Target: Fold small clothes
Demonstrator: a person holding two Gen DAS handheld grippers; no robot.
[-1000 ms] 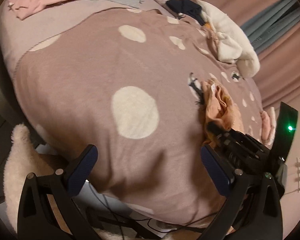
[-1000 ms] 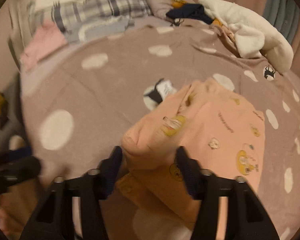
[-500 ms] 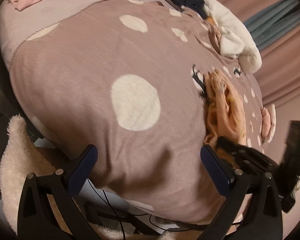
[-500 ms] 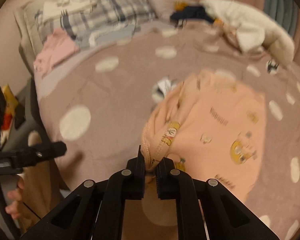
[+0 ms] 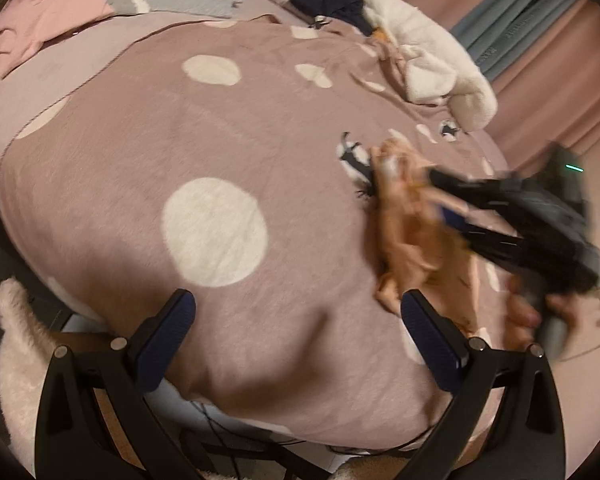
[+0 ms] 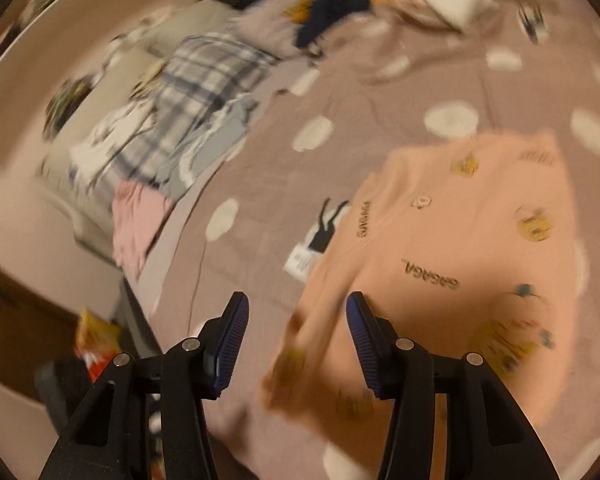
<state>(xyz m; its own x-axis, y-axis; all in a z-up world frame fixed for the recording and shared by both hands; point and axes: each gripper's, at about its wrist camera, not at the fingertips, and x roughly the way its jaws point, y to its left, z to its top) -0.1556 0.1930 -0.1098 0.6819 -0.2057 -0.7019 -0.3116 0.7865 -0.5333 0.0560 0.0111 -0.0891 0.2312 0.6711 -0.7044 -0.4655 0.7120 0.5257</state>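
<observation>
From the left wrist view, the left gripper point(image 5: 298, 320) has its jaws wide open with nothing in them, and it hangs over the near edge of the bed point(image 5: 260, 408). A spotted blanket point(image 5: 220, 128) covers the bed. The peach top point(image 5: 404, 240) lies on the blanket toward the right side of the bed. The right gripper point(image 5: 456, 204) is blurry there, right over the top, and a hand point(image 5: 540, 316) holds it. A white fluffy thing point(image 5: 432, 64) and dark clothes point(image 5: 332, 2) sit at the far right corner, and a pink cloth point(image 5: 44, 20) lies at the far left corner. From the right wrist view, the right gripper point(image 6: 296, 340) has its jaws about half open. They have just been opening. A loose bit of the peach top point(image 6: 468, 240) is between them, but the pads do not squeeze it. The rest of the top lies spread out and mostly flat on the blanket, near the right side of the bed. A plaid heap point(image 6: 204, 92) waits at the far left. I think one flap has been laid over and let go, so the folding has only begun. The top needs more folds, and the other clothes look unfolded.
</observation>
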